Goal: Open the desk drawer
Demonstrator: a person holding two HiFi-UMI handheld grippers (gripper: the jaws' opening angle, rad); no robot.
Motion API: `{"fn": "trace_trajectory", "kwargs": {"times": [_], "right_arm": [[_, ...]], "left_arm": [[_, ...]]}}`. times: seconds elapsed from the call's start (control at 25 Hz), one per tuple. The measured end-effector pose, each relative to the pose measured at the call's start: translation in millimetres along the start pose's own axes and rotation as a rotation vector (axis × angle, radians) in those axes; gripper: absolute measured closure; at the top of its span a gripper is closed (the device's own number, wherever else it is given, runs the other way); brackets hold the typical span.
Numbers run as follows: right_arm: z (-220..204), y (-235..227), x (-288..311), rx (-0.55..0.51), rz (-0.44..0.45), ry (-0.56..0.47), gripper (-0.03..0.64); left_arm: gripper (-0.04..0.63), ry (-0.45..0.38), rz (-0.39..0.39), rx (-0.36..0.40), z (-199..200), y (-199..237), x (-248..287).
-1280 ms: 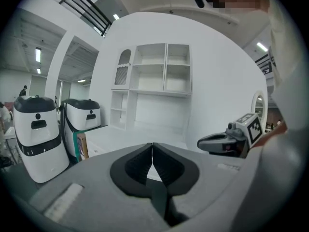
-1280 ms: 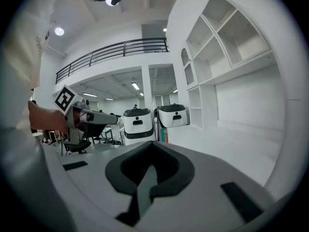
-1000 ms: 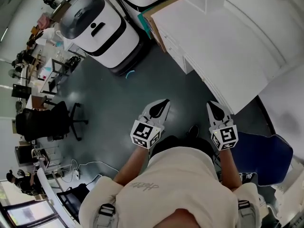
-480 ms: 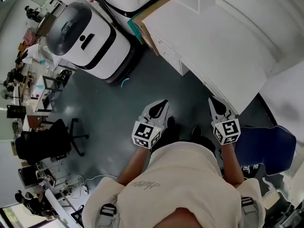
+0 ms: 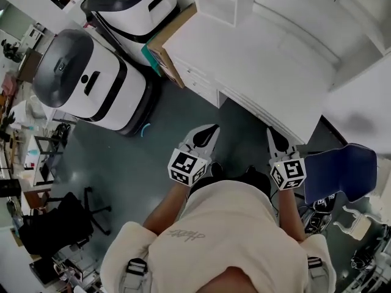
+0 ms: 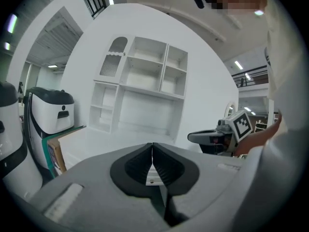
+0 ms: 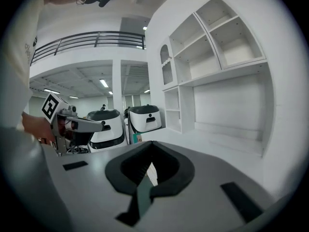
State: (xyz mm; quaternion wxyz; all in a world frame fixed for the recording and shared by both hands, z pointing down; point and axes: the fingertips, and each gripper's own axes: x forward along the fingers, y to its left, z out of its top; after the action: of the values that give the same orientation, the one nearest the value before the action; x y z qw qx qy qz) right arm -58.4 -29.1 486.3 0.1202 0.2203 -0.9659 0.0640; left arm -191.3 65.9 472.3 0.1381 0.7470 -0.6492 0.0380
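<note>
The white desk (image 5: 269, 54) stands ahead of me, its drawer fronts (image 5: 198, 83) closed at the left end below the top. My left gripper (image 5: 209, 131) hangs over the dark floor short of the desk, its jaws shut on nothing. My right gripper (image 5: 272, 134) is level with it near the desk's front edge, also shut and empty. In the left gripper view the left gripper (image 6: 152, 147) points at the desk (image 6: 104, 140) and its shelf unit (image 6: 145, 88). The right gripper view shows the right gripper (image 7: 152, 145) closed, with the shelf unit (image 7: 217, 76) to the right.
Two white-and-black machines (image 5: 82, 84) (image 5: 137, 5) stand left of the desk, with a brown board (image 5: 170, 44) leaning between them and the desk. A blue chair (image 5: 339, 173) is at my right. A black office chair (image 5: 52, 224) stands far left.
The desk and machines have slid down and left in the head view, so I am closer to the desk. Both grippers stay shut and side by side.
</note>
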Motion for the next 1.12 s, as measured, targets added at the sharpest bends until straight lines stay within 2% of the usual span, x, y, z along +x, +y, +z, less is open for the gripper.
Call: {"fn": "trace_trajectory", "kwargs": {"times": [0.24,0.44,0.68,0.8,1.0,1.12], "right_arm": [[-3.3,-1.6,-3.4,-0.001,-0.105,0.052,0.615],[6.0,-22.4,-1.6,-0.013,-0.158,0.073,0.615],[2.6,-51.6,12.1,0.019,-0.164,0.058,0.615],[-3.6,-73.2,24.2,0.039,-0.154,0.059,0.615],[6.2,-116.5,40.2,0.034,-0.147,0.02,0.614],[13.6,-152.7,43.3,0.033,-0.152,-0.008,0.615]], "left_arm": [[0.578,0.02,-0.081,0.081,-5.6,14.9,18.5],[0.578,0.031,-0.142,0.081,-7.9,11.8,42.5],[0.578,0.065,-0.185,0.079,-14.1,8.1,76.0],[0.578,0.102,-0.183,0.09,-11.2,10.2,100.4],[0.578,0.12,-0.174,0.093,9.8,11.9,146.2],[0.578,0.129,-0.176,0.123,24.5,5.0,183.1]]}}
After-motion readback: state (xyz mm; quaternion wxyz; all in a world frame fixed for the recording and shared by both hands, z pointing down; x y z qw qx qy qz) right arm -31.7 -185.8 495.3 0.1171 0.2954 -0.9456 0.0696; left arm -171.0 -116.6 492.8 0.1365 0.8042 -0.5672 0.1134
